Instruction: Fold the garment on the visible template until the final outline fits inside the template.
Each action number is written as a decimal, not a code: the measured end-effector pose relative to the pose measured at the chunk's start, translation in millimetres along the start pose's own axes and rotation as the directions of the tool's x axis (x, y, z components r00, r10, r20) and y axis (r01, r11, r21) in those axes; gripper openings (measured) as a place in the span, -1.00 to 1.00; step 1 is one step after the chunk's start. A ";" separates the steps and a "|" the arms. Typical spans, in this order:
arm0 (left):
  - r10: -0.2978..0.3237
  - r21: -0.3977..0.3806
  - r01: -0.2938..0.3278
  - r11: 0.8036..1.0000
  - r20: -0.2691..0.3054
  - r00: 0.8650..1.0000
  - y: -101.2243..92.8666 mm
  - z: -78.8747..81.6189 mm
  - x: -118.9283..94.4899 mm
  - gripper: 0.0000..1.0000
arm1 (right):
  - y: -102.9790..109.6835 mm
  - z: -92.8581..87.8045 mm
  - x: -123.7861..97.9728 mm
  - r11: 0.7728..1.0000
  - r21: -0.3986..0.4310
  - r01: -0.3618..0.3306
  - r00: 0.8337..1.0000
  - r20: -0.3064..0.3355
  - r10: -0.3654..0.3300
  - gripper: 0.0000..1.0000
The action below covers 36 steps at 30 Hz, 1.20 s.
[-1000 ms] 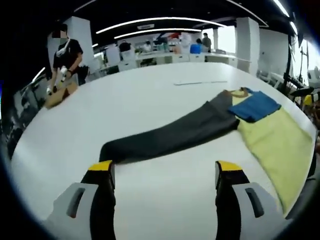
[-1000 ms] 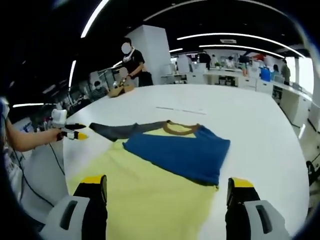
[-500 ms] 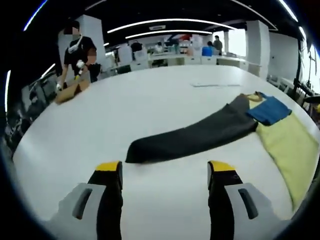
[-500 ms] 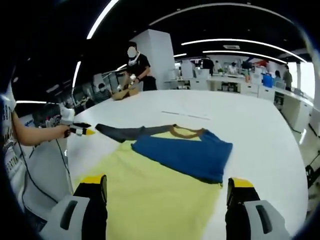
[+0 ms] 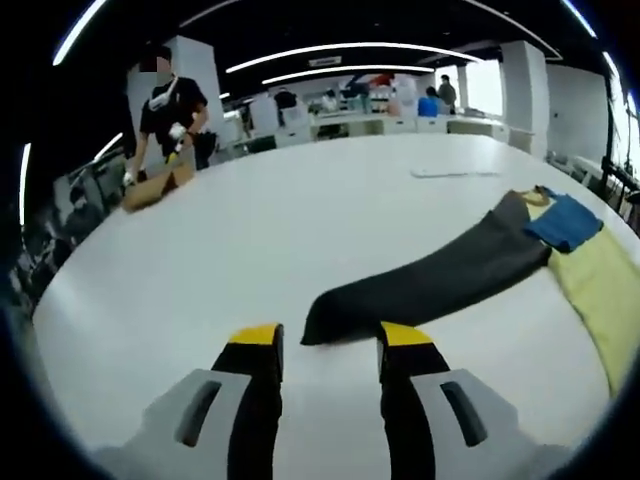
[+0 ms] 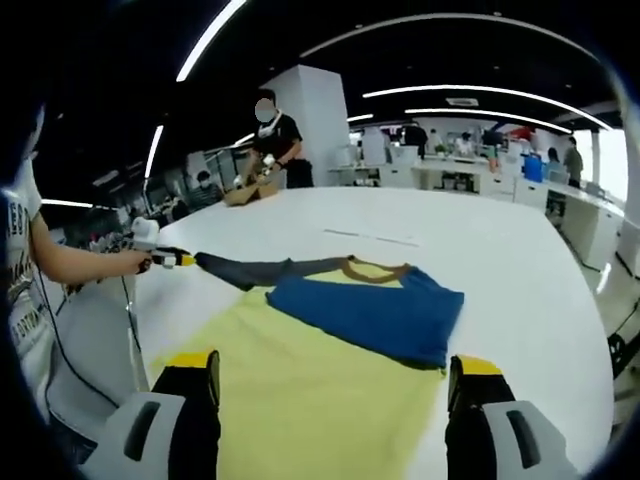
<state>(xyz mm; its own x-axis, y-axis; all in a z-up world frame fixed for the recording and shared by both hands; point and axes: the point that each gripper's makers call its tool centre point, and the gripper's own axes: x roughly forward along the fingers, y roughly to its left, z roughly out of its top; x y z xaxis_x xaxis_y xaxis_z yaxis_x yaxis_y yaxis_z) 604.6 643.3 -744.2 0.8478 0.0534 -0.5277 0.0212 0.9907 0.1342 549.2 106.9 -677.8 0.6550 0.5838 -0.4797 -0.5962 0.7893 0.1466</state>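
The step in hand looks like the second sleeve fold. The shirt (image 6: 320, 370) lies flat on the white table (image 5: 300, 210), yellow body toward the right gripper (image 6: 335, 395). One blue sleeve (image 6: 365, 315) is already folded across the chest; the grey sleeve (image 5: 430, 285) stretches out at 10 o'clock in the right gripper view.

In the left gripper view the left gripper (image 5: 325, 345) sits at 6 o'clock, jaws parted with a narrow gap, the cuff (image 5: 320, 328) just between and beyond the yellow tips. Whether the tips touch the cloth is hard to tell here. The right gripper hovers over the hem with jaws spread wide, holding nothing.

Next move, as I judge it: pinch the cuff, lift, and carry it across onto the body beside the blue sleeve.

Count: one shirt, two sleeves, two grippers. A thin line (image 6: 365, 238) on the table past the collar may be the template edge. One person (image 5: 165, 105) works at the far edge, with others further back.
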 end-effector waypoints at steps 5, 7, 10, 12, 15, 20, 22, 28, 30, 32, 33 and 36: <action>0.007 -0.025 -0.008 1.000 -0.029 1.000 7.2 -9.6 8.9 -0.52 | -3.4 -2.4 -1.1 1.000 0.010 0.017 1.000 -0.004 -0.017 0.85; 0.000 -0.041 -0.001 0.999 -0.029 1.000 7.0 -10.8 10.5 -0.59 | -3.8 -2.8 -1.7 1.000 0.014 0.021 1.000 -0.005 -0.021 0.84; -0.021 -0.116 0.018 0.993 -0.025 0.999 4.3 -10.6 13.2 -0.65 | -5.3 -4.1 -2.7 0.999 0.018 0.030 1.000 -0.009 -0.029 0.83; -0.016 -0.106 0.013 0.994 -0.029 0.999 6.6 -9.9 14.7 -0.69 | -5.8 -5.0 -3.2 0.999 0.019 0.034 0.999 -0.012 -0.033 0.83; -0.025 -0.102 0.022 0.995 -0.029 0.999 4.9 -8.2 14.7 -0.91 | -5.4 -5.3 -4.4 0.999 0.020 0.038 0.999 -0.012 -0.038 0.82; -0.031 -0.094 0.028 0.995 -0.031 0.999 1.7 -5.6 10.1 -1.00 | -4.7 -5.5 -4.9 0.999 0.024 0.042 0.999 -0.010 -0.042 0.81; -0.041 -0.120 0.039 0.992 -0.013 0.999 0.5 -0.8 5.7 -1.00 | -3.7 -6.2 -4.4 0.999 0.025 0.044 0.999 -0.013 -0.043 0.81; -0.047 -0.053 0.046 0.998 -0.013 0.999 -4.1 10.4 -8.0 -1.00 | 1.3 -5.2 -3.2 0.999 0.021 0.033 0.999 -0.004 -0.033 0.81; -0.060 -0.017 0.060 0.998 0.006 0.998 -8.5 18.7 -13.1 -1.00 | 2.3 -5.7 -2.9 0.999 0.019 0.030 1.000 -0.005 -0.030 0.81; -0.072 -0.004 0.072 0.997 0.019 0.997 -13.1 26.7 -18.4 -1.00 | 3.4 -5.2 -2.7 1.000 0.017 0.027 1.000 -0.001 -0.027 0.81; -0.075 0.002 0.075 0.997 0.022 0.997 -14.7 29.4 -20.2 -1.00 | 3.8 -4.9 -2.6 1.000 0.018 0.025 1.000 0.001 -0.025 0.81; -0.070 0.038 0.070 0.997 0.008 0.998 -19.0 34.9 -26.0 -1.00 | 4.3 -4.2 -2.8 1.000 0.019 0.024 1.000 0.009 -0.024 0.82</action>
<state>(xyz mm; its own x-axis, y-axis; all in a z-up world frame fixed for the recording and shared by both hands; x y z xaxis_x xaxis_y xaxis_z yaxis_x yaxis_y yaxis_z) 600.6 618.7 -703.7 0.8483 -0.0171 -0.5293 0.1003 0.9866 0.1288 542.9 107.9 -679.5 0.6737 0.5661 -0.4750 -0.5713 0.8067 0.1512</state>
